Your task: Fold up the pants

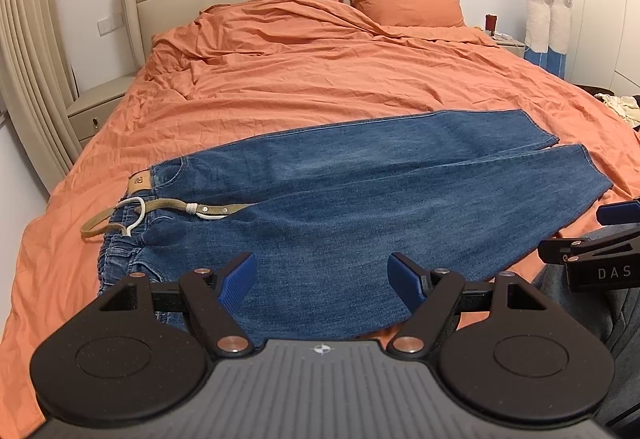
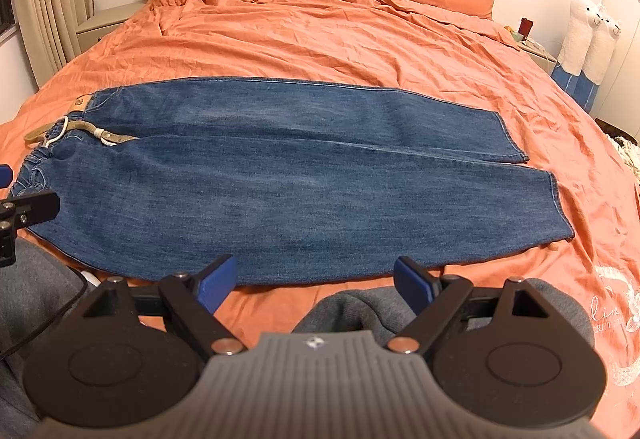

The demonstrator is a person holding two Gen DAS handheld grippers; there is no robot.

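Orange bedding (image 2: 320, 39) lay under the jeans (image 2: 260, 175), spread flat with legs side by side, waist leftward. Left gripper (image 1: 322, 279) and right gripper (image 2: 312, 285) hovered wide, empty. Best would be pinching the near edge at waist and hem together, folding leg onto leg.

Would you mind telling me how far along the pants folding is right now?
Done: the jeans lie spread flat across the bed, legs side by side. In hand: nothing; the left gripper and right gripper are open. Left: every fold.
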